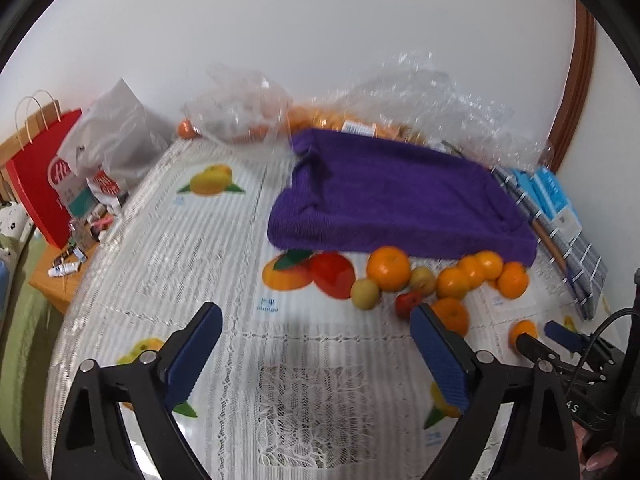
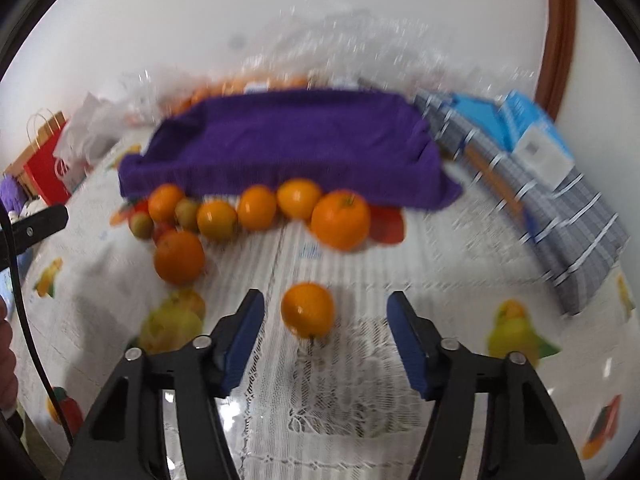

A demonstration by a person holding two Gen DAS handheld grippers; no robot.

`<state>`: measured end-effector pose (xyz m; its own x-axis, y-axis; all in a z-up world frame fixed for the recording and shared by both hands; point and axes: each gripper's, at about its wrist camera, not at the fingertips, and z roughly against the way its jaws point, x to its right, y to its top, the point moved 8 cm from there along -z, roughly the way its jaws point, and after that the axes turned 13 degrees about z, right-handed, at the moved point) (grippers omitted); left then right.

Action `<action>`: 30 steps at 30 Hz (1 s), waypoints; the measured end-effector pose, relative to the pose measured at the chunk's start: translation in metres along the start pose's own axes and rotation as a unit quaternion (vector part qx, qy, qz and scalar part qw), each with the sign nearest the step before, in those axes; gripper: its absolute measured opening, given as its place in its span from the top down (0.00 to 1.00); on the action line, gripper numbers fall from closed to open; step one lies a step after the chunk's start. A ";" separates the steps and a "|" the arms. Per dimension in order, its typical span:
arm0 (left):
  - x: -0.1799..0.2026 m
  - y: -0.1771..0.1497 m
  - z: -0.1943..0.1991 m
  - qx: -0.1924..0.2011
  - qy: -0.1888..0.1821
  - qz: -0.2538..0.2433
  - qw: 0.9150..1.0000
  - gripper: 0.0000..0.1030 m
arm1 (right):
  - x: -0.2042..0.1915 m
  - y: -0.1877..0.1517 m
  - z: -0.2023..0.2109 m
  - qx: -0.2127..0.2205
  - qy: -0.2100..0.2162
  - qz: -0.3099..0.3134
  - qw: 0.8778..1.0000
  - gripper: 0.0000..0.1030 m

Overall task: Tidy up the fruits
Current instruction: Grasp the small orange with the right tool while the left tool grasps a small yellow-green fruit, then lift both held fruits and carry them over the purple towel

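A row of oranges (image 1: 389,268), small green-yellow fruits (image 1: 365,294) and red fruits (image 1: 333,274) lies along the front edge of a purple cloth (image 1: 400,196). My left gripper (image 1: 316,354) is open and empty above the tablecloth, short of the row. My right gripper (image 2: 325,344) is open, with a lone orange (image 2: 307,310) on the table between its fingertips, untouched. The row of oranges (image 2: 341,219) and the purple cloth (image 2: 296,144) lie beyond it. The right gripper also shows in the left wrist view (image 1: 540,334) beside that orange (image 1: 523,330).
A white lace tablecloth (image 1: 200,240) with printed fruit pictures covers the table. Clear plastic bags (image 1: 420,92) with oranges sit behind the cloth. A checked cloth (image 2: 560,216) and blue boxes (image 2: 532,140) lie right. A red paper bag (image 1: 40,176) stands left.
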<state>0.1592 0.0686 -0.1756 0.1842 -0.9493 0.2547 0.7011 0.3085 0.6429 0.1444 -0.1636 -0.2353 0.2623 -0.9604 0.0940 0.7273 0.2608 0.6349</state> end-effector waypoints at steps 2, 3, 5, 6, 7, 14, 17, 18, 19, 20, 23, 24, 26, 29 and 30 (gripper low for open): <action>-0.002 -0.005 -0.010 -0.011 0.000 0.001 1.000 0.13 | -0.003 -0.004 -0.010 -0.007 0.008 0.000 1.000 0.56; -0.002 -0.006 -0.015 -0.014 -0.003 0.000 1.000 0.16 | -0.003 -0.006 -0.014 -0.008 0.003 -0.001 1.000 0.57; -0.002 -0.009 -0.026 -0.020 -0.002 -0.004 1.000 0.19 | -0.003 -0.006 -0.014 0.006 -0.014 0.005 1.000 0.60; -0.002 -0.010 -0.031 -0.024 0.000 -0.006 1.000 0.22 | -0.003 -0.006 -0.015 0.004 -0.015 0.005 1.000 0.60; -0.002 -0.010 -0.035 -0.028 -0.002 -0.007 1.000 0.26 | -0.002 -0.006 -0.015 0.007 -0.012 0.003 1.000 0.61; 0.012 -0.012 -0.058 -0.042 -0.028 -0.012 0.999 0.35 | 0.008 -0.006 -0.014 0.012 0.003 -0.025 1.000 0.70; 0.017 -0.013 -0.067 -0.044 -0.040 -0.021 0.998 0.49 | 0.007 -0.005 -0.014 0.012 0.002 -0.024 1.000 0.70; 0.019 -0.012 -0.068 -0.039 -0.042 -0.022 0.998 0.50 | 0.007 -0.005 -0.014 0.013 0.001 -0.024 1.000 0.70; 0.021 -0.012 -0.069 -0.041 -0.043 -0.025 0.998 0.52 | 0.007 -0.005 -0.014 0.012 -0.002 -0.024 1.000 0.70; 0.024 -0.011 -0.069 -0.040 -0.055 -0.028 0.997 0.55 | 0.007 -0.006 -0.014 0.012 -0.005 -0.023 1.000 0.70; 0.031 -0.013 -0.071 -0.056 -0.089 -0.031 0.994 0.73 | 0.007 -0.006 -0.013 0.012 -0.018 -0.018 1.000 0.70; 0.031 -0.014 -0.073 -0.061 -0.088 -0.029 0.994 0.78 | 0.006 -0.006 -0.012 0.012 -0.018 -0.017 1.000 0.70; 0.029 -0.013 -0.070 -0.057 -0.100 -0.020 0.993 0.77 | 0.006 -0.005 -0.010 0.019 -0.017 -0.016 1.000 0.70; 0.025 -0.013 -0.065 -0.052 -0.117 0.002 0.992 0.77 | 0.009 -0.004 -0.003 0.037 -0.011 -0.026 0.999 0.70; 0.025 -0.013 -0.063 -0.048 -0.120 0.005 0.992 0.77 | 0.011 -0.003 -0.002 0.041 -0.010 -0.030 0.999 0.70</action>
<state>0.1981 0.0376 -0.2228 0.0307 -0.9006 0.4335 0.7649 0.3003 0.5698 0.1459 -0.1745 -0.2380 0.2060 -0.9761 0.0684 0.6870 0.1941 0.7003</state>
